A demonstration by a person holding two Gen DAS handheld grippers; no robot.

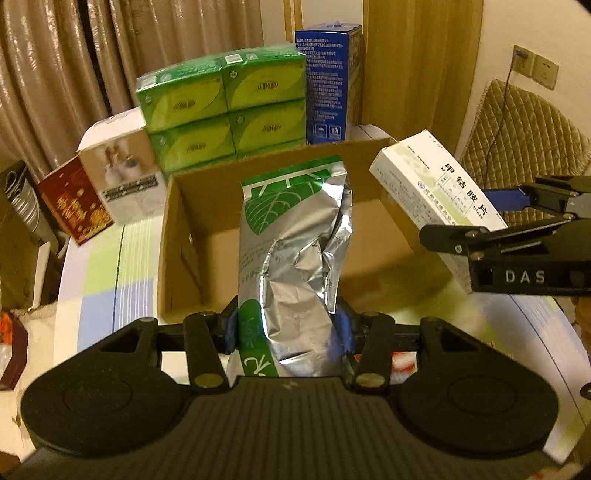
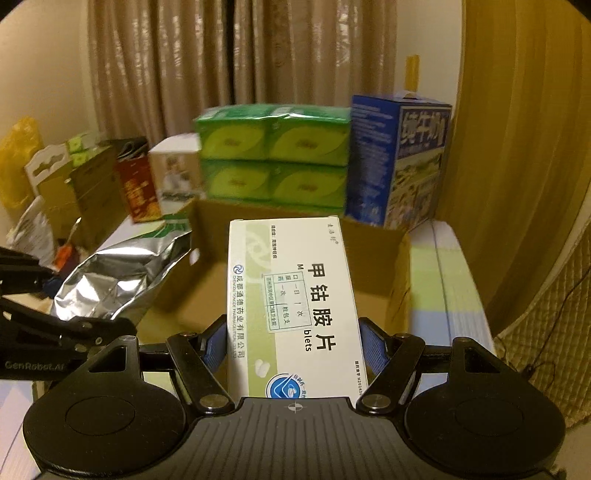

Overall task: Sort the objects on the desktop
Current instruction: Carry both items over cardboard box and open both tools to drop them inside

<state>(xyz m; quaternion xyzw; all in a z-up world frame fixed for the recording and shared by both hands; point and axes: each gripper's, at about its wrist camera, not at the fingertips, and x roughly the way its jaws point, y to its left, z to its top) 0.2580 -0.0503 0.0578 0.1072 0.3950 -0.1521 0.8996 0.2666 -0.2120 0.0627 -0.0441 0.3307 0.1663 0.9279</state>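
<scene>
My left gripper (image 1: 288, 328) is pinching a crinkled foil pouch (image 1: 295, 258) at frame centre, above the open cardboard box (image 1: 184, 236); my right gripper (image 2: 291, 341) is clamping a smooth medicine carton (image 2: 291, 295), whose printed face only the right wrist view is showing head-on.

Room under warm, yellowish indoor light. Shiny beige pleated curtains (image 2: 207, 70) hang across the back wall. A plainer mustard drape (image 2: 517, 147) hangs at right. Cream wall (image 1: 532, 33) carries two switch plates (image 1: 535, 66), with a dark cord running down from one. Chair under a quilted tan cover (image 1: 524, 125) stands below them. The table (image 1: 107, 269) wears a cloth of pale green, blue and white blocks.
</scene>
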